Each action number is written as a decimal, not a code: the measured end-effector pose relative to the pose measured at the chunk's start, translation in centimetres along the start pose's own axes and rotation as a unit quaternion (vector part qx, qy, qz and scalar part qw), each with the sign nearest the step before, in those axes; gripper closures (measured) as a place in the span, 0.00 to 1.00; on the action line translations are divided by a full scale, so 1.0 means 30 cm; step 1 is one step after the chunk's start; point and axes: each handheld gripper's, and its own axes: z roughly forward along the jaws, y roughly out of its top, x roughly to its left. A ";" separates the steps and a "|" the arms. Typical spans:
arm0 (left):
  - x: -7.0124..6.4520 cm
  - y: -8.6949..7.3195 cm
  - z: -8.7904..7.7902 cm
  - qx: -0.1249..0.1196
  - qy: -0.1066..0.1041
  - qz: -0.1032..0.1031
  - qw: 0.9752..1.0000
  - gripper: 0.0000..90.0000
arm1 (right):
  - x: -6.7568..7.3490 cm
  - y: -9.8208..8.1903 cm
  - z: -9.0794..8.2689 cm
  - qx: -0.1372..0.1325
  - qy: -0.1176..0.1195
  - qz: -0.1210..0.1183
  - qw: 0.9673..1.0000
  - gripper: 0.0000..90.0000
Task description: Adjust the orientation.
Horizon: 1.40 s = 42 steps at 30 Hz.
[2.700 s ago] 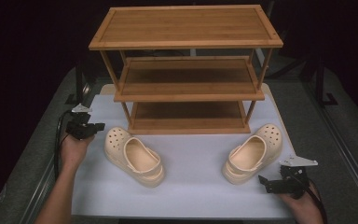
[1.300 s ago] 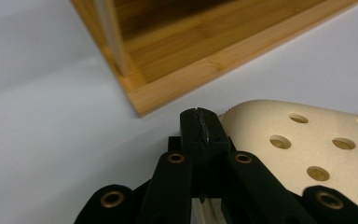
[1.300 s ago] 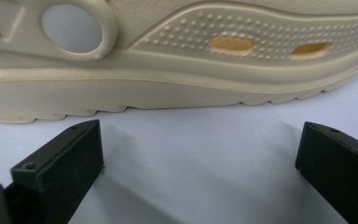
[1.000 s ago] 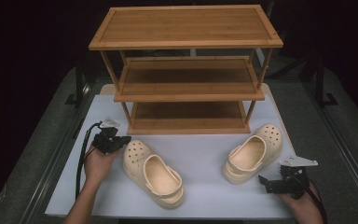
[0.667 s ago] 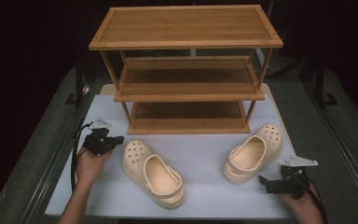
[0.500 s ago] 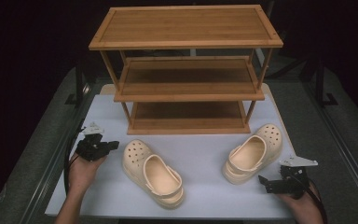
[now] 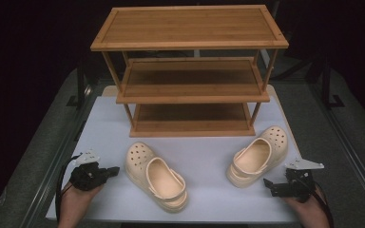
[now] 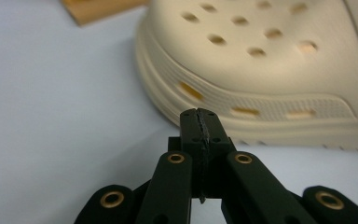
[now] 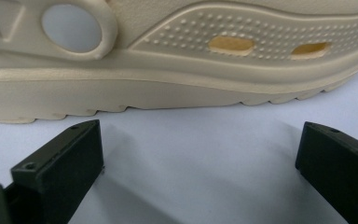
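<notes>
The left claw (image 7: pixel 113 169) is pinched shut on nothing near the table's (image 7: pixel 209 152) front left corner, just beside the left clog (image 7: pixel 155 175). The right claw (image 7: pixel 268 184) gapes wide near the front right corner, close to the right clog (image 7: pixel 256 156), not touching.

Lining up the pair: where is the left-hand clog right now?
In the high view the left clog lies on the white mat, front left of the wooden rack, just right of the shut left gripper.

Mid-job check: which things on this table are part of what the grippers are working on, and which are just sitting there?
In the job:
left clog
right clog
left gripper, shut, empty
right gripper, open, empty
wooden shoe rack, probably where the clogs go

Just there:
white table mat
</notes>
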 end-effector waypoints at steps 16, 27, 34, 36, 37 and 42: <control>0.012 0.051 0.091 0.022 0.012 0.018 1.000 1.00 | 0.000 0.000 0.000 0.000 0.000 0.001 1.000 0.00; 0.004 0.112 0.148 0.035 0.012 0.034 0.999 1.00 | 0.000 0.000 0.000 0.001 0.000 0.000 1.000 0.00; -0.009 0.169 0.210 0.039 0.010 0.046 0.998 1.00 | 0.000 0.000 0.000 0.001 0.001 0.001 1.000 0.00; -0.015 0.184 0.227 0.041 0.011 0.051 0.998 1.00 | -0.001 0.000 0.000 0.001 0.001 0.000 1.000 0.00; -0.017 0.192 0.235 0.041 0.009 0.052 0.998 1.00 | -0.001 0.000 0.000 0.001 0.000 0.000 1.000 0.00; -0.029 0.225 0.277 0.040 0.003 0.058 0.998 1.00 | 0.000 0.000 0.000 0.000 0.001 0.000 1.000 0.00</control>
